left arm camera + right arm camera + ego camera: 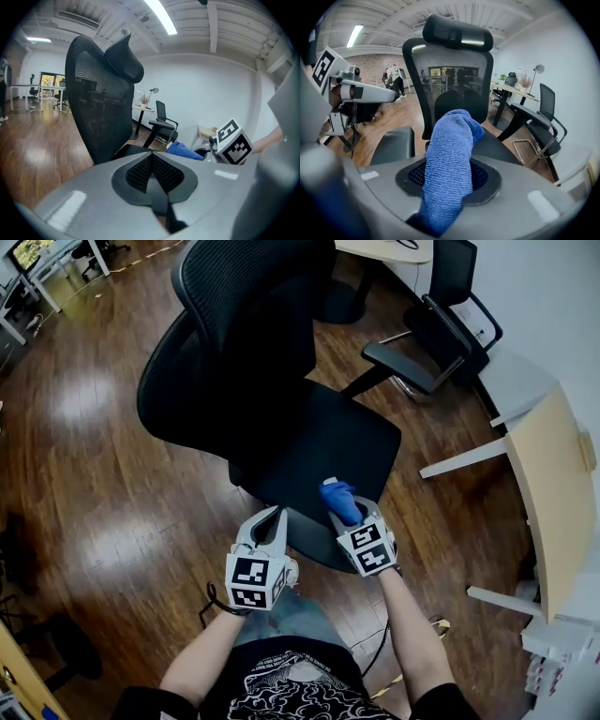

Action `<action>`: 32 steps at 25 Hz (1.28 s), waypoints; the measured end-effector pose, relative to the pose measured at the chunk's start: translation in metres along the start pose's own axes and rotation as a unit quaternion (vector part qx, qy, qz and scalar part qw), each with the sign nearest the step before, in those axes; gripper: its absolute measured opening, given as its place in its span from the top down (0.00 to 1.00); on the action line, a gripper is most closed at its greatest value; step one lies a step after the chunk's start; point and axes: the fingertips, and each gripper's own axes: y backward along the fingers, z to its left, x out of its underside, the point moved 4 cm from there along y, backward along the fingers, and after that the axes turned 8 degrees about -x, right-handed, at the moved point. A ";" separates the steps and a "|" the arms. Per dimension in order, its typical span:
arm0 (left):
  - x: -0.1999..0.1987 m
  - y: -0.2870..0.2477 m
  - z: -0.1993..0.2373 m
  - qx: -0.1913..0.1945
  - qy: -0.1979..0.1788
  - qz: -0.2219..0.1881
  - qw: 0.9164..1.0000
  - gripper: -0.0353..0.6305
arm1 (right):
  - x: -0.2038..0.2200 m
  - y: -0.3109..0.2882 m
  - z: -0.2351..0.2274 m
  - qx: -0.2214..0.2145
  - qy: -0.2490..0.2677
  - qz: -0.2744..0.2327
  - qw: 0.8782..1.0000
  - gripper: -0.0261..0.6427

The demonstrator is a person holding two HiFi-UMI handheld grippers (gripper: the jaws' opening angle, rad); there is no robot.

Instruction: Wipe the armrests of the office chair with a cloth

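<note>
No legible text, brand, number or sign appears in any view. The only printed marks are black-and-white square code patterns on the cube (pixel 251 582) of the left gripper (pixel 272 514) and on the cube (pixel 367 549) of the right gripper (pixel 349 510). They carry no letters or digits. The person's shirt (pixel 281 688) bears a white line graphic with no readable words.
</note>
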 end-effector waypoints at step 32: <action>-0.031 0.050 0.107 -0.078 0.054 -0.050 0.994 0.94 | -0.137 -0.091 0.114 -0.037 0.213 -0.043 0.975 0.75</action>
